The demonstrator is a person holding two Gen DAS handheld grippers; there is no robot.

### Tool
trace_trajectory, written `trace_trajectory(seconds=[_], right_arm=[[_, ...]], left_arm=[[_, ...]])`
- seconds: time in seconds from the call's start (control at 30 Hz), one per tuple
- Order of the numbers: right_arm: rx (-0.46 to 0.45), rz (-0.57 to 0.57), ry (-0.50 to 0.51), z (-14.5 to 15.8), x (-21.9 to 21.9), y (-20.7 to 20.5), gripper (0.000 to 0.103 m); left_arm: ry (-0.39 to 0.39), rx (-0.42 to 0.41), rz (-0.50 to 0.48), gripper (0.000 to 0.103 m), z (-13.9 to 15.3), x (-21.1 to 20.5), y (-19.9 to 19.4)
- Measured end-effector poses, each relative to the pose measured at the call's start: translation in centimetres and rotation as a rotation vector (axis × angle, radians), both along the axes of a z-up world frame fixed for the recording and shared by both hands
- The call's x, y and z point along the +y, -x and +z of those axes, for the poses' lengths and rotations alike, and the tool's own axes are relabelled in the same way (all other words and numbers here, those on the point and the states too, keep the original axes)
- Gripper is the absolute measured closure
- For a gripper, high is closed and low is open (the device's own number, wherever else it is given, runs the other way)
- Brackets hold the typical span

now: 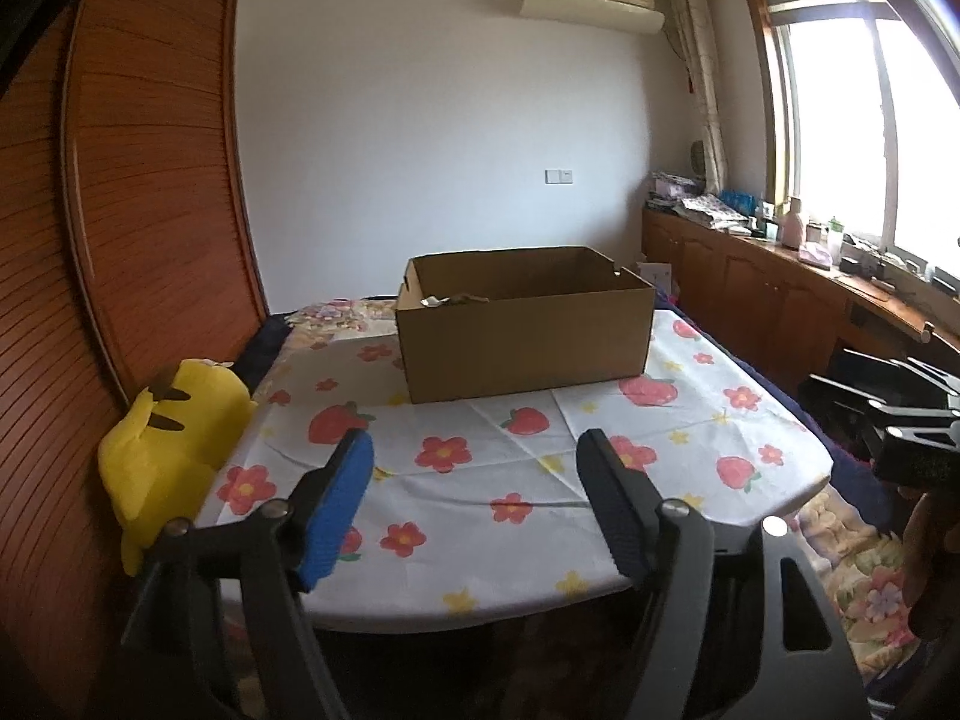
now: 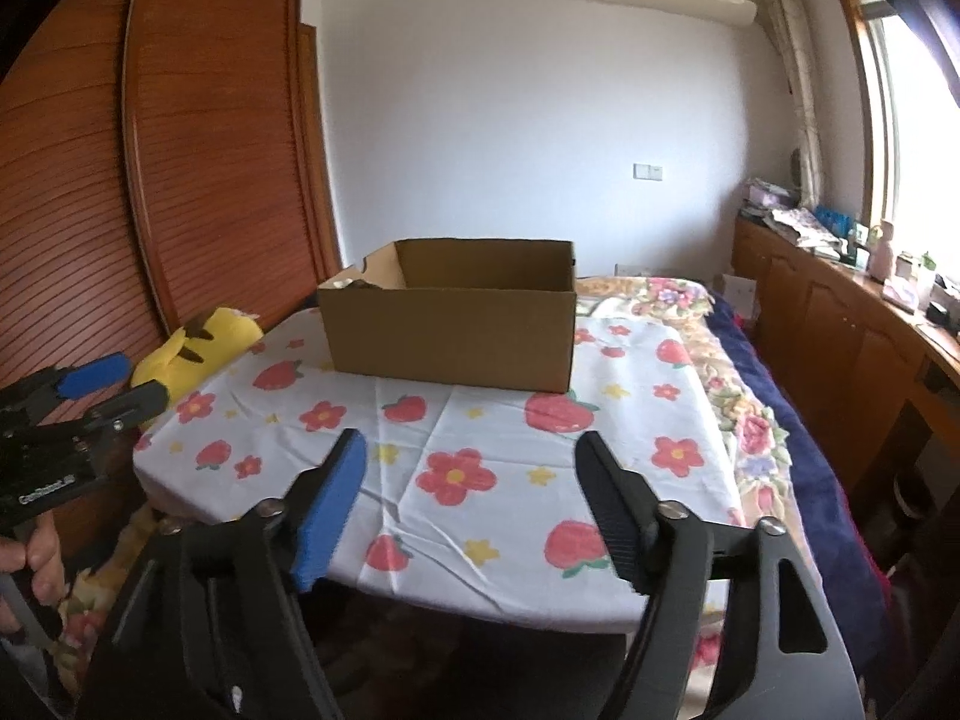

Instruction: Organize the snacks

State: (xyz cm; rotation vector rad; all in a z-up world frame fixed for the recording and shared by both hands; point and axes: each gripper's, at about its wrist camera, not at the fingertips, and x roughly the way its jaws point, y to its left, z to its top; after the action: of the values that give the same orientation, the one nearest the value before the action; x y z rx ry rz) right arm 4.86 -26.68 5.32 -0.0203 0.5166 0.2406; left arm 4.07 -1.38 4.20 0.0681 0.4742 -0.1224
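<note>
An open brown cardboard box (image 1: 525, 324) stands at the far end of a small table with a strawberry-and-flower cloth (image 1: 480, 468); it also shows in the right wrist view (image 2: 450, 324). Snack packets (image 1: 456, 300) barely peek over its left rim. My left gripper (image 1: 474, 450) is open and empty, above the table's near edge. My right gripper (image 2: 471, 450) is open and empty, also over the near edge. The left gripper (image 2: 126, 384) also shows at the left of the right wrist view. The right gripper (image 1: 900, 402) shows at the right of the left wrist view.
A yellow plush toy (image 1: 174, 444) lies at the table's left edge against a wooden louvred wardrobe (image 1: 150, 180). A bed with a floral cover (image 2: 750, 408) is under and right of the table. A cluttered wooden cabinet (image 1: 780, 276) runs below the window.
</note>
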Motion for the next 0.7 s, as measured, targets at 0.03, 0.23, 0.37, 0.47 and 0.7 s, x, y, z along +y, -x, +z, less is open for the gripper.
trace_trajectory(seconds=[0.03, 0.23, 0.37, 0.47, 0.7], right_arm=[[0.000, -0.001, -0.005, -0.1, -0.1, 0.1, 0.017], [0.013, -0.021, 0.006, -0.9, 0.2, 0.1, 0.011], [0.017, -0.043, 0.016, -1.4, 0.3, 0.2, 0.009], [0.021, -0.047, 0.019, -1.6, 0.3, 0.2, 0.008], [0.026, -0.045, 0.025, -1.9, 0.7, 0.4, 0.008]], left_arm=[[-0.001, 0.006, 0.005, 0.031, -0.1, 0.1, 0.1], [0.019, -0.011, 0.033, 0.010, -0.5, 0.5, 0.7], [0.025, 0.001, 0.037, 0.003, -1.0, 0.6, 0.6], [0.008, 0.008, 0.045, 0.002, -1.4, 0.3, 0.6], [0.002, 0.007, 0.048, 0.001, -1.7, 0.1, 0.8]])
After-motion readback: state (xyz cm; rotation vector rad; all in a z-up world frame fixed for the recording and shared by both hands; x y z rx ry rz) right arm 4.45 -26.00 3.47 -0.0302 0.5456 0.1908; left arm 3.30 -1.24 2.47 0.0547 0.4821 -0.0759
